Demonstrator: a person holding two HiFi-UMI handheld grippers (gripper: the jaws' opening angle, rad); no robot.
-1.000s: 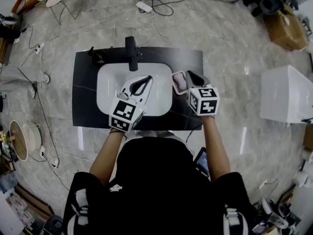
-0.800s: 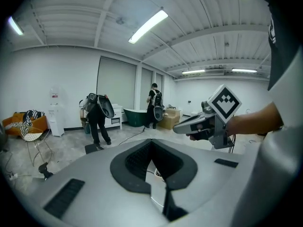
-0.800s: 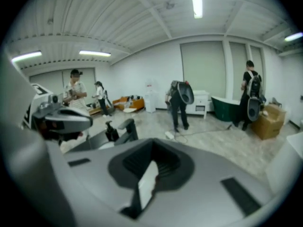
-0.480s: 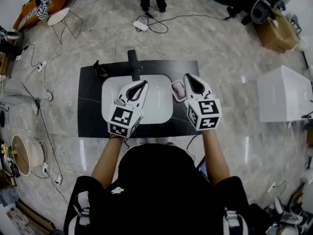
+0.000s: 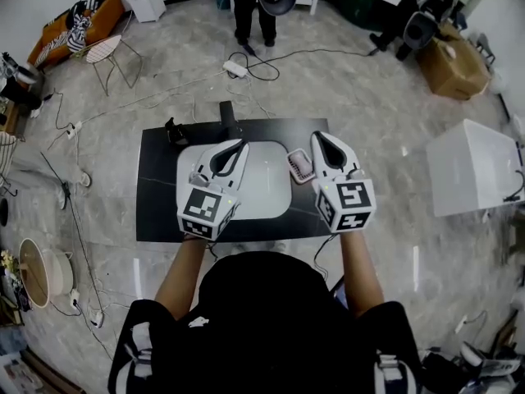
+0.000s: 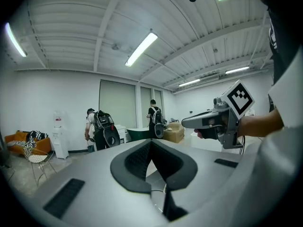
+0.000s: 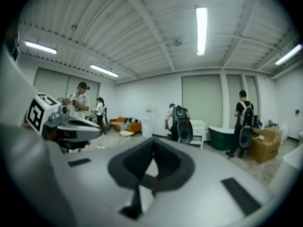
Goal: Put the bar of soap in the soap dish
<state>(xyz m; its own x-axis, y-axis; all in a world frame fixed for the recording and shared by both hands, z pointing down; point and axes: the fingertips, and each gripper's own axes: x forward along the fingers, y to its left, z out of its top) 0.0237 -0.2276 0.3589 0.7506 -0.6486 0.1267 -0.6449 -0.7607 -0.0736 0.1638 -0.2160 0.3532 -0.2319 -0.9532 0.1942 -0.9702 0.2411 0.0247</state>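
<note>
- Evidently the black counter (image 5: pixel 156 203) and white basin (image 5: pixel 262 183) lie beneath both hands, but the gripper views show only the room.
- Left gripper (image 5: pixel 240 144) and right gripper (image 5: pixel 317 136) hang level, jaws pressed together on nothing, so placing looks done.
- The soap dish (image 5: pixel 290 159) sits right of the basin, partly hidden by the right gripper.
- The pink in it is probably the bar of soap (image 5: pixel 302 166), though it is too small to confirm.

Soap dish (image 5: pixel 300 167) lies right of the basin (image 5: pixel 267 185).
</note>
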